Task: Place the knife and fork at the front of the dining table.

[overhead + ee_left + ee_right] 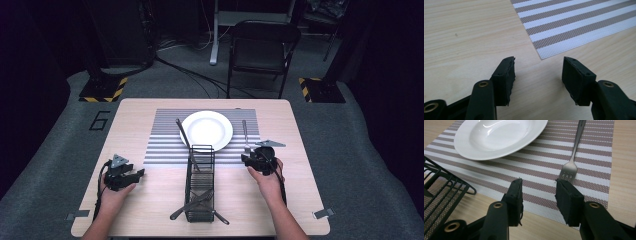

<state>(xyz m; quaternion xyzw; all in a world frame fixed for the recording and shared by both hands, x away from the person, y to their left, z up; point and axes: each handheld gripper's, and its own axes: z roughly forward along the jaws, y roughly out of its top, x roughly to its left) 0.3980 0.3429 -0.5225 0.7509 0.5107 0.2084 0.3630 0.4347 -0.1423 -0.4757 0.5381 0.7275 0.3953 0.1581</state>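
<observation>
Inspecting right gripper (538,185): fingers parted, empty, just short of fork (574,152) tines.
Left gripper (538,67): fingers parted, empty, over bare surface (469,37).
Fork: lying on striped placemat (589,137), beside plate (499,137).

Plate (206,130) on placemat (165,150); fork (245,133) right; wire basket (200,184) in front.

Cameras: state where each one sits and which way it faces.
High view: above the person's side, facing forward and down on the table; both forearms and grippers show.
Left gripper view: rides the left gripper, facing bare wood and the placemat corner.
Right gripper view: rides the right gripper, facing plate and fork.
Shared: the placemat.
</observation>
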